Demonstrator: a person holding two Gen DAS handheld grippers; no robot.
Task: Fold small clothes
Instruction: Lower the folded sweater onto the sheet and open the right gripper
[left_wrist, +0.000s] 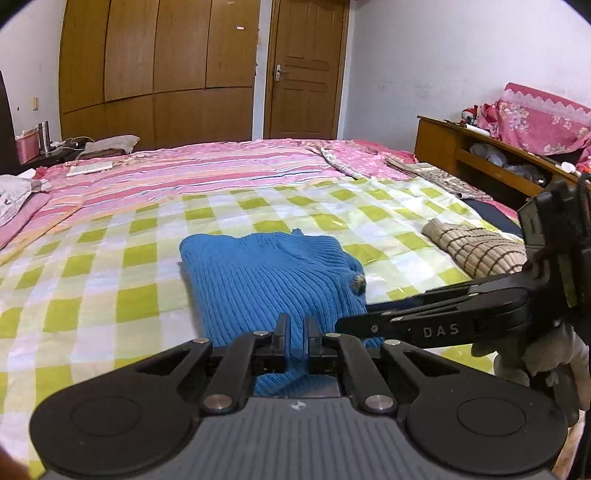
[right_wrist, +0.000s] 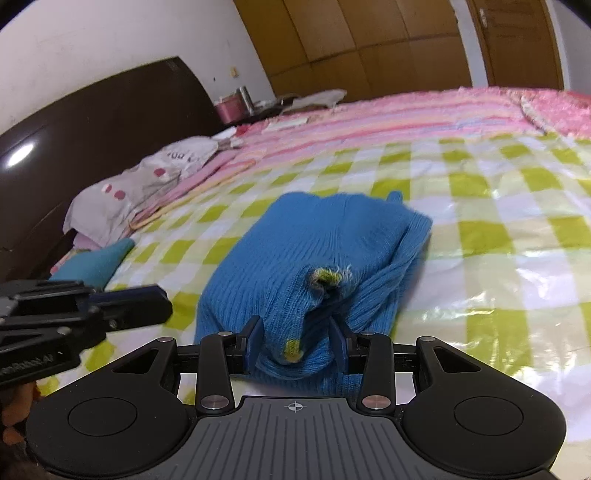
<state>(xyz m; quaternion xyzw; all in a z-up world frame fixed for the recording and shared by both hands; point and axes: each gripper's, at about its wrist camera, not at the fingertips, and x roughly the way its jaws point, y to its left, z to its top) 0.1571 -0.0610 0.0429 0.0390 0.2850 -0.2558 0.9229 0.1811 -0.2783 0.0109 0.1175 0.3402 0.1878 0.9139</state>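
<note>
A small blue knitted sweater (left_wrist: 273, 273) lies partly folded on a green-and-white checked sheet (left_wrist: 110, 266). It also shows in the right wrist view (right_wrist: 314, 251). My left gripper (left_wrist: 294, 325) is shut on the sweater's near edge. My right gripper (right_wrist: 297, 330) holds a thick fold of the sweater's right edge between its fingers, near a yellow-trimmed cuff (right_wrist: 327, 277). The right gripper also shows in the left wrist view (left_wrist: 343, 323), reaching in from the right. The left gripper shows at the left of the right wrist view (right_wrist: 162, 304).
A beige checked folded garment (left_wrist: 476, 251) lies on the sheet at the right. A pink striped bedspread (left_wrist: 207, 170) covers the far bed. A wooden shelf (left_wrist: 480, 155) stands at the right, a dark headboard (right_wrist: 74, 122) and pillows (right_wrist: 147, 181) at the left.
</note>
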